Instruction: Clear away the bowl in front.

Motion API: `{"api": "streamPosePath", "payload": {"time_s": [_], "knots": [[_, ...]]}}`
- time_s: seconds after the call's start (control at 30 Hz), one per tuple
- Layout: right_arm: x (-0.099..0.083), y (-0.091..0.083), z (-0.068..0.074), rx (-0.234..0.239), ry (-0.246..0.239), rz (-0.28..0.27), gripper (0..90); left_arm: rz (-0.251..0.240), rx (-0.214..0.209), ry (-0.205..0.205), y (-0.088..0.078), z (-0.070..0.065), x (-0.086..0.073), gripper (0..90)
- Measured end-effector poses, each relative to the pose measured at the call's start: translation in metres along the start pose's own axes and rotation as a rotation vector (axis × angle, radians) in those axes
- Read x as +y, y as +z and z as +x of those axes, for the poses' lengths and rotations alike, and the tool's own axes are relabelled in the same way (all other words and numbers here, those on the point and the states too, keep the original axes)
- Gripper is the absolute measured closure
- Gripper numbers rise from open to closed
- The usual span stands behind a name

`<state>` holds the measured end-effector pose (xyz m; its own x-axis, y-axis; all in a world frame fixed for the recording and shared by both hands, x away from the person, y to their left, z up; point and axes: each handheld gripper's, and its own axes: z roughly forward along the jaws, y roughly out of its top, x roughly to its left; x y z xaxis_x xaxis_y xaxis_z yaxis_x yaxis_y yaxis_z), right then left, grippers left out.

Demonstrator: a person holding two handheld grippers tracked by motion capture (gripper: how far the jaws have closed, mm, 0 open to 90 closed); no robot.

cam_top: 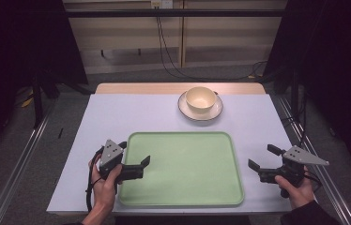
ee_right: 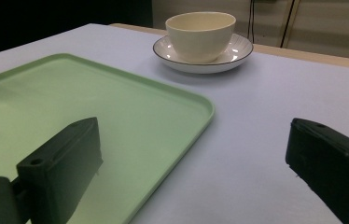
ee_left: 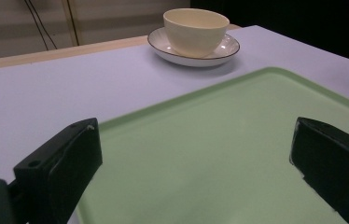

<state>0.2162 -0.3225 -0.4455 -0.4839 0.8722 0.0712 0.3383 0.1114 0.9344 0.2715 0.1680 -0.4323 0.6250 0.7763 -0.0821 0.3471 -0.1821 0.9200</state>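
Tray (cam_top: 183, 168), green and bare, sits on the near half of the surface (cam_top: 131, 112). Left gripper (cam_top: 133, 154) is at the tray's left edge, fingers spread wide, nothing between them; one finger (cam_top: 145, 161) hangs over the tray's rim. Right gripper (cam_top: 263, 157) is just off the tray's right edge above bare surface, fingers wide apart too, holding nothing. Cream bowl (cam_top: 200, 99) stands upright on a dark-rimmed saucer (cam_top: 216, 111) at the far side, well apart from both grippers and beyond the tray.
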Motion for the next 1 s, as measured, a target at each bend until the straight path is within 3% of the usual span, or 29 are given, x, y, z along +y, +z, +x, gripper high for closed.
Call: {"api": "streamPosePath", "payload": {"time_s": [0.13, 0.3, 0.5, 0.7, 1.0], "knots": [[0.0, 0.001, 0.001, 0.001, -0.006, 0.008, 3.2, 0.008, -0.013, 0.008, 0.01, 0.001, 0.005, 2.9], [0.0, 0.001, 0.0, 0.004, -0.005, 0.005, 3.2, 0.006, -0.034, -0.011, 0.02, 0.002, 0.012, 2.8], [0.0, -0.001, 0.0, 0.008, -0.009, -0.005, 3.2, 0.023, -0.062, 0.007, 0.036, 0.003, 0.019, 2.9], [0.001, -0.001, 0.0, 0.005, -0.012, -0.009, 3.2, 0.037, -0.064, 0.004, 0.05, 0.004, 0.024, 2.7], [0.001, -0.001, -0.001, 0.009, -0.01, -0.01, 3.2, 0.06, -0.082, 0.046, 0.076, 0.007, 0.041, 2.7]]}}
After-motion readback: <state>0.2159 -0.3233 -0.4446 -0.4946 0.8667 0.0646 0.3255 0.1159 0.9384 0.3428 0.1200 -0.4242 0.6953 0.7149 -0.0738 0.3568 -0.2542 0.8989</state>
